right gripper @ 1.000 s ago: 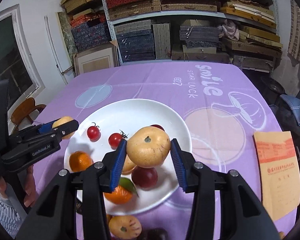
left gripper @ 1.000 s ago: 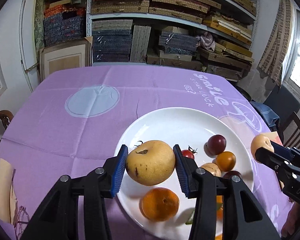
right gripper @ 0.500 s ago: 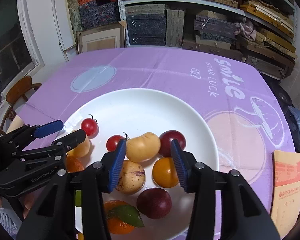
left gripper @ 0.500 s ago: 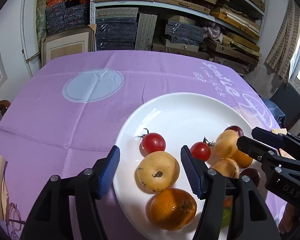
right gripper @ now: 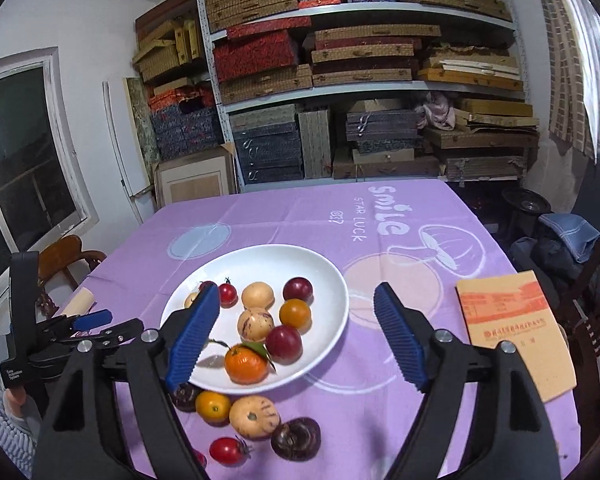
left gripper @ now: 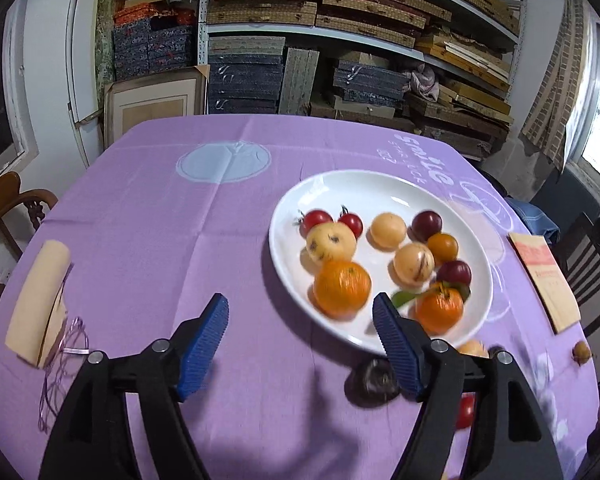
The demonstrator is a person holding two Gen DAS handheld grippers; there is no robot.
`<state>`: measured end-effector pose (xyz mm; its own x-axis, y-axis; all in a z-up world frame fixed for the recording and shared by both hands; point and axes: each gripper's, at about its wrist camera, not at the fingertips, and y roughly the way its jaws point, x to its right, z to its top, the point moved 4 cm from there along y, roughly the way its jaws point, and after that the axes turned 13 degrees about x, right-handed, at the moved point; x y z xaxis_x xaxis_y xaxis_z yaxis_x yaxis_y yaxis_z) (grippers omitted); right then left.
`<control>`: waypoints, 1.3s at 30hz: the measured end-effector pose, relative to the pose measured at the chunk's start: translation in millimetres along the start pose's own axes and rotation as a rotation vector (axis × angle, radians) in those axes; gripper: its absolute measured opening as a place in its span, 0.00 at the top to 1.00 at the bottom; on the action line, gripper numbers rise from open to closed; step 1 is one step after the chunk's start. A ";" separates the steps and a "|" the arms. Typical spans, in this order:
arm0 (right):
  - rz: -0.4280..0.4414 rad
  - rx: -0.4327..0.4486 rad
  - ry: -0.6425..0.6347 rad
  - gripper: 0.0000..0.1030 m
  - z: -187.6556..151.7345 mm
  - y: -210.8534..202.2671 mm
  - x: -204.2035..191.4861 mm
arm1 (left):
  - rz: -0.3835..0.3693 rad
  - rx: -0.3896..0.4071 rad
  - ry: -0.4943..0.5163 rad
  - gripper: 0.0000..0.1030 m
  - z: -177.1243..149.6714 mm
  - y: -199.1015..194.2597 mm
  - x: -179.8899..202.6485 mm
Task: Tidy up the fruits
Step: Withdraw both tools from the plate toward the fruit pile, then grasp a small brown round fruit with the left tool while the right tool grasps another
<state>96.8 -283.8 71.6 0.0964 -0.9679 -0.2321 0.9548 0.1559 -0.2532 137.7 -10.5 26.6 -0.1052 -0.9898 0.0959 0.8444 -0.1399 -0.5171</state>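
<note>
Both our claws, left claw (left gripper: 300,340) and right claw (right gripper: 296,332), have just been opening and hold nothing. Only the right view shows loose fruits (right gripper: 254,416) beside the plate (right gripper: 332,276); only the left shows glasses (left gripper: 60,360).

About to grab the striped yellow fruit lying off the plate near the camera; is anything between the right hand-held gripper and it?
Nothing visible blocks it: the right hand-held gripper is open and empty, and the striped yellow fruit lies uncovered on the cloth, with an orange fruit and a dark plum close beside it.

Envelope (right gripper: 512,332), eyeglasses (left gripper: 62,364), stacked boxes (right gripper: 260,56)
</note>
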 end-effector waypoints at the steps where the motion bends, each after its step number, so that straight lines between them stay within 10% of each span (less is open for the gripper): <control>1: -0.001 0.003 0.022 0.19 -9.4 -8.7 4.1 | -0.007 -0.010 -0.001 0.25 -12.8 -8.9 2.9; 11: -0.086 0.042 0.072 0.15 -76.5 -54.1 30.7 | -0.077 -0.085 0.120 0.25 -100.3 -52.6 60.9; 28: -0.058 0.039 0.112 0.11 -79.0 -52.9 36.5 | -0.134 -0.142 0.099 0.26 -122.6 -36.9 83.7; 39: -0.059 0.045 0.111 0.11 -78.3 -52.8 37.5 | -0.232 -0.159 0.090 0.68 -122.8 -32.1 101.1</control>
<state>28.0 -312.9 2.7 0.0104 -0.9470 -0.3210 0.9697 0.0880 -0.2281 35.5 -109.3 -51.6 -0.3378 -0.9283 0.1553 0.7001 -0.3581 -0.6178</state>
